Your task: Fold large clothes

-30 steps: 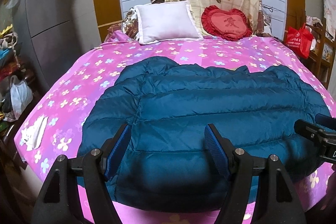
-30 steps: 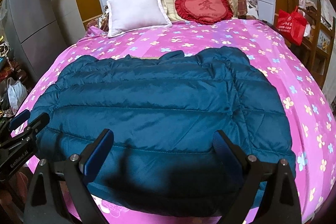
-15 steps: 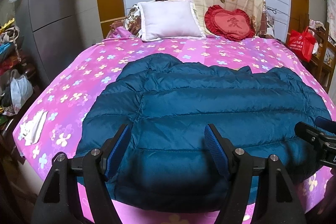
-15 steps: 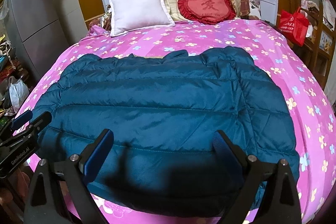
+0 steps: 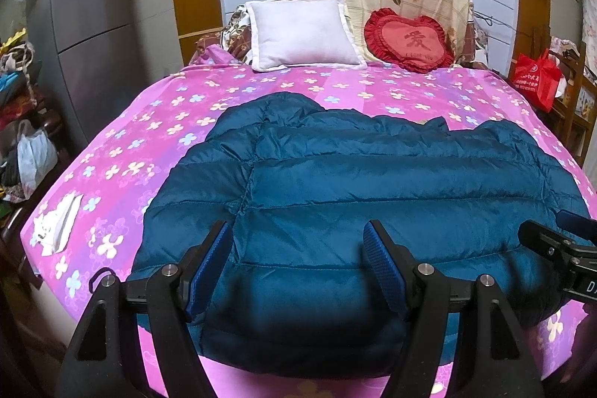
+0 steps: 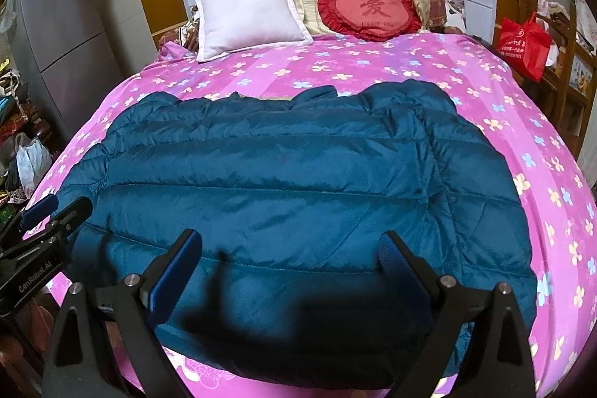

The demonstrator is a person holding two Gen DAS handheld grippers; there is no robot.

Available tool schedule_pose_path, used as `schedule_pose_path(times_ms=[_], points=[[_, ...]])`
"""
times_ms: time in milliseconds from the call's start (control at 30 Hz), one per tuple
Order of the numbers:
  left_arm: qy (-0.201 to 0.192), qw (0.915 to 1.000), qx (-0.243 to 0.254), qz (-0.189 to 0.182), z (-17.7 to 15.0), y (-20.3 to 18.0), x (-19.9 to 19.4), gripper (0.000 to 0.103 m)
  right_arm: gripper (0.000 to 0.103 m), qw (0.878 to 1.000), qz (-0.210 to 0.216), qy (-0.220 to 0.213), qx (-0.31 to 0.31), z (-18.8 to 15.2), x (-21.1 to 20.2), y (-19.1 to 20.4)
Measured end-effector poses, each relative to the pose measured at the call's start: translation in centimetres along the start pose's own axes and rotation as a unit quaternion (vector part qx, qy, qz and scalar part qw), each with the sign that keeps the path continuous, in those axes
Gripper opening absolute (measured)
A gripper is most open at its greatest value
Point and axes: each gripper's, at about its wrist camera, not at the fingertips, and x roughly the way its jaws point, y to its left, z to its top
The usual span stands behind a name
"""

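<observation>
A teal quilted down jacket [image 5: 365, 189] lies spread flat, back up, on the pink flowered bed [image 5: 156, 122]; it also shows in the right wrist view [image 6: 283, 181]. My left gripper [image 5: 298, 248] is open and empty, hovering above the jacket's near hem toward its left side. My right gripper [image 6: 291, 248] is open and empty above the near hem toward the right side. Each gripper shows at the edge of the other's view: the right one in the left wrist view [image 5: 559, 248], the left one in the right wrist view [image 6: 41, 234].
A white pillow [image 5: 302, 32] and a red heart cushion [image 5: 408, 40] lean at the head of the bed. White tissue [image 5: 56, 222] lies on the bed's left edge. A grey fridge [image 5: 89, 25] stands left; a red bag [image 5: 535, 77] on shelves stands right.
Both grippers have drawn back and risen slightly, so more of the bed and the jacket's hem shows. The jacket has not moved. Both stay open.
</observation>
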Motion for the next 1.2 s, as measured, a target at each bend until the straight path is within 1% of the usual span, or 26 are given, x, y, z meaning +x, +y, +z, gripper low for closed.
schedule_pose_path(times_ms=[800,1200], points=[[0.008,1.0,0.0,-0.002,-0.3,-0.5,0.7,0.055,0.098,1.0,0.011,0.005,0.014,-0.2,1.0,-0.5],[0.008,1.0,0.0,-0.002,-0.3,-0.5,0.7,0.055,0.098,1.0,0.011,0.007,0.011,-0.2,1.1,-0.2]])
